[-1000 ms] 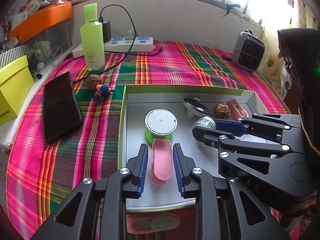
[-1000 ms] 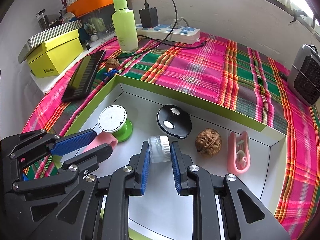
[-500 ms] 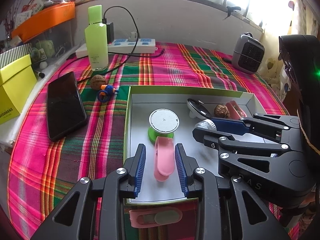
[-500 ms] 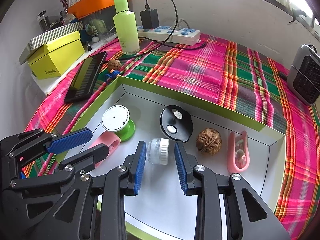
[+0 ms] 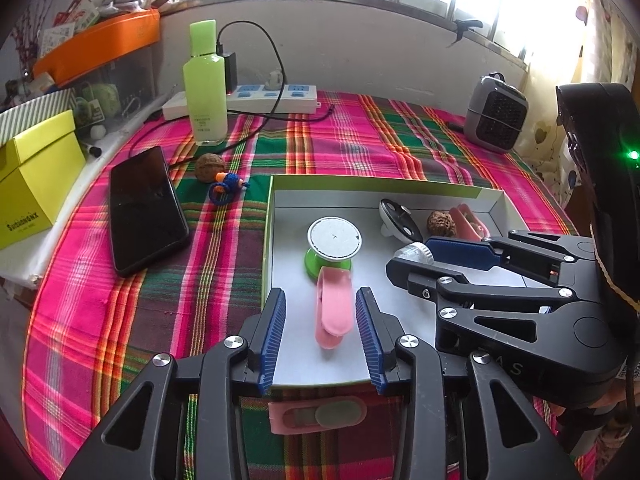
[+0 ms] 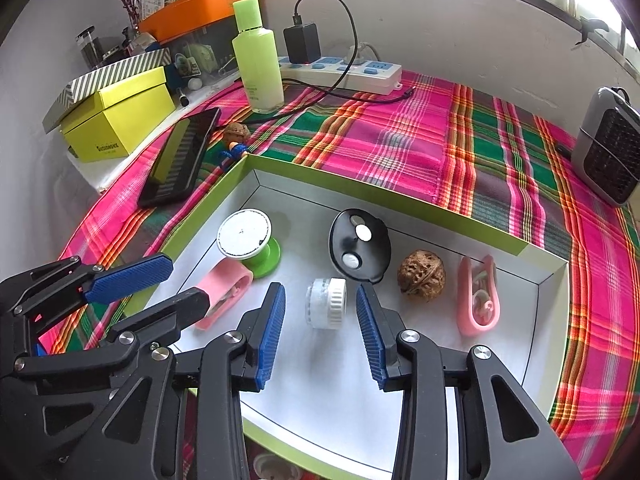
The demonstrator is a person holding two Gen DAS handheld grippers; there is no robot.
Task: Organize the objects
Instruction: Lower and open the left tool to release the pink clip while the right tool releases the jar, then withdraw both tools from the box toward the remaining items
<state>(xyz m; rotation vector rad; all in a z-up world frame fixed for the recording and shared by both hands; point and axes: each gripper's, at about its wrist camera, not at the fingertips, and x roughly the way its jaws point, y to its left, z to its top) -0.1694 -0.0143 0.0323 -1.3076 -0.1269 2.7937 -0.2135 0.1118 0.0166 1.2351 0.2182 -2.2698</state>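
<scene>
Pink clip (image 5: pixel 334 307) is lying on the white floor of the lime-edged tray (image 5: pixel 376 182), between my left gripper (image 5: pixel 320 332) pads w/ clear gaps both sides, so L tongs are standing wide, holding nothing. R gripper (image 6: pixel 320 328) is likewise gaping wide around the small clear jar w/ white cap (image 6: pixel 325 303), lying on its side, not touching either pad. Judging it as the release step: both items are sitting in the tray, I'm letting go. Tray is also holding green spool (image 6: pixel 251 242), black oval lid (image 6: pixel 359 250), walnut (image 6: pixel 421 275) and 2nd pink clip (image 6: pixel 479 300). Outside on the plaid cloth (image 5: pixel 360 136), near the phone (image 5: pixel 146 208): another walnut (image 5: pixel 209 167) and blue/orange keychain toy (image 5: pixel 226 188), plus a pink case (image 5: pixel 318 416) just under the tray's near edge. Next move prob calls for lifting both grippers straight up so pads aren't nudging clip or jar, then L reaching toward the loose walnut/toy
</scene>
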